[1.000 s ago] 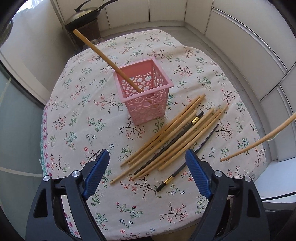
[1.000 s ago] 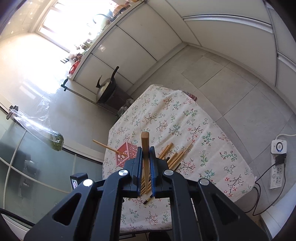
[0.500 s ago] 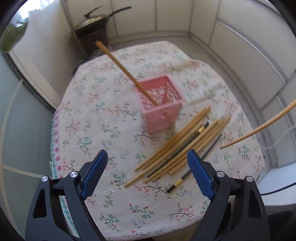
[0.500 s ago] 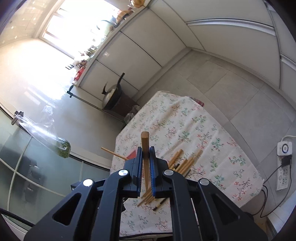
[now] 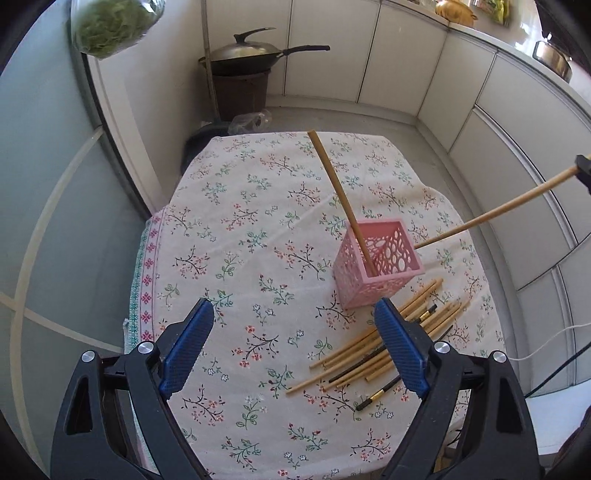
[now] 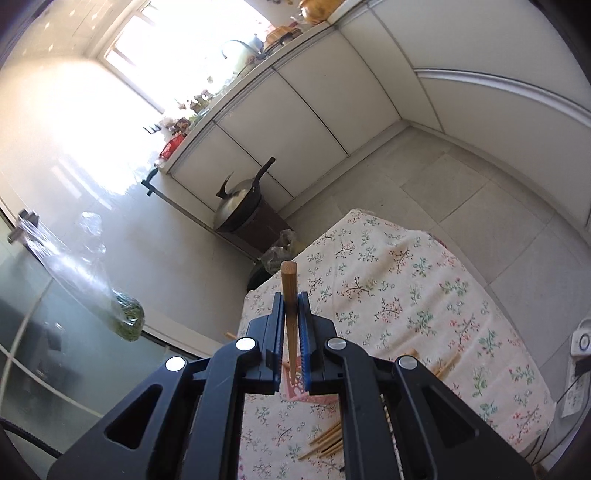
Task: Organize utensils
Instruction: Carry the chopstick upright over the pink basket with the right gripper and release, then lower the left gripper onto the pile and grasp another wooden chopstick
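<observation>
A pink perforated basket (image 5: 378, 264) stands on the floral tablecloth with one wooden chopstick (image 5: 341, 199) leaning in it. A pile of wooden and black chopsticks (image 5: 384, 341) lies in front of it. My left gripper (image 5: 293, 347) is open and empty, above the table's near side. My right gripper (image 6: 291, 314) is shut on a wooden chopstick (image 6: 290, 295), held high above the table. That chopstick also shows in the left wrist view (image 5: 495, 212), slanting down with its tip just right of the basket. The basket is mostly hidden behind the right gripper's fingers (image 6: 295, 387).
The table (image 5: 236, 229) is covered by a floral cloth. A wok on a dark bin (image 5: 243, 77) stands on the floor beyond it. White cabinets (image 5: 406, 66) line the walls. A bag of greens (image 5: 114, 26) hangs at the left. A power strip (image 6: 578, 365) lies on the floor.
The left gripper has swung left and back, so the basket now sits right of centre. The right gripper has brought its chopstick lower and closer, its tip now near the basket.
</observation>
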Available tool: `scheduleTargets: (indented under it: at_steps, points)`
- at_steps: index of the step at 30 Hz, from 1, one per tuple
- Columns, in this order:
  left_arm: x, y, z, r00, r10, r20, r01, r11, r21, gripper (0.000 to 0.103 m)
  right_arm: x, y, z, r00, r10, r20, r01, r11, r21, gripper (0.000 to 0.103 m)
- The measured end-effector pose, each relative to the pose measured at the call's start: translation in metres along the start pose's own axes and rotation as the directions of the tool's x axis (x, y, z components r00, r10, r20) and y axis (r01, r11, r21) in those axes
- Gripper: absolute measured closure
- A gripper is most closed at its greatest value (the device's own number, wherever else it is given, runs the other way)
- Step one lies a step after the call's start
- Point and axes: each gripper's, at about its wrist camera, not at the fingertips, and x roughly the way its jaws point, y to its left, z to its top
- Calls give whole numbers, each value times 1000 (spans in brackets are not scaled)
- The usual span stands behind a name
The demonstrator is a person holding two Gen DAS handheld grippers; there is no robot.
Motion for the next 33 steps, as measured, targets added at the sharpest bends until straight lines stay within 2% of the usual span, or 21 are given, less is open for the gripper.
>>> scheduleTargets:
  at_steps: [4, 6, 9, 12, 16, 18, 20, 22, 23, 24, 26, 28, 29, 30, 31, 32, 33]
  points:
    - [-7, 2, 4, 999, -22, 24, 22, 1000, -15, 18, 43, 12, 0, 997, -69, -23, 68, 996, -50, 87]
    - [-12, -1, 5, 998, -41, 43, 42, 999, -17, 18, 58, 3, -4, 998, -54, -43, 54, 998, -16, 84]
    - [-21, -5, 5, 994, -71, 81, 72, 997, -7, 18, 55, -3, -13, 997, -29, -66, 29, 1000, 2, 79]
    - [-25, -8, 5, 992, -89, 93, 90, 996, -4, 18, 35, 0, -23, 999, -31, -42, 29, 998, -57, 77]
    - [-26, -21, 4, 989, -106, 100, 104, 994, 23, 17, 3, -8, -42, 1000, -16, -21, 15, 998, -69, 67]
    - [-26, -32, 3, 989, -114, 96, 110, 993, 50, 15, -8, -18, -51, 999, -26, -30, 25, 999, -44, 60]
    - [-24, -42, 0, 989, -117, 87, 110, 991, 79, 15, -21, -34, -61, 998, -21, -54, 22, 1000, 9, 46]
    - [-20, -55, -3, 990, -120, 71, 111, 987, 115, 14, -36, -46, -66, 996, 52, -77, -48, 998, 47, 40]
    - [-18, -59, -5, 991, -121, 63, 113, 985, 129, 14, -52, -47, -69, 990, 119, -77, -117, 993, 32, 38]
    - [-15, -65, -6, 991, -123, 50, 114, 983, 146, 13, -65, -45, -70, 987, 148, -64, -149, 989, 1, 35]
    - [-7, -78, -11, 992, -127, 15, 122, 974, 189, 12, -107, -38, -78, 985, 170, 27, -166, 981, -98, 16]
    - [3, -94, -16, 991, -129, -26, 132, 965, 226, 11, -134, -36, -84, 985, 132, 115, -115, 982, -149, 7]
    - [8, -102, -18, 990, -133, -43, 139, 960, 241, 10, -143, -38, -87, 984, 83, 160, -57, 985, -162, 6]
    - [15, -113, -21, 987, -143, -71, 157, 952, 264, 9, -148, -42, -89, 978, -17, 209, 51, 986, -159, 6]
    - [20, -120, -24, 985, -149, -92, 169, 945, 280, 9, -147, -48, -89, 961, -133, 243, 171, 975, -140, 6]
    - [27, -130, -26, 982, -150, -114, 178, 938, 299, 9, -141, -55, -88, 933, -252, 259, 290, 949, -121, 6]
    - [33, -140, -28, 980, -150, -134, 185, 930, 317, 8, -134, -64, -87, 906, -335, 258, 372, 922, -107, 6]
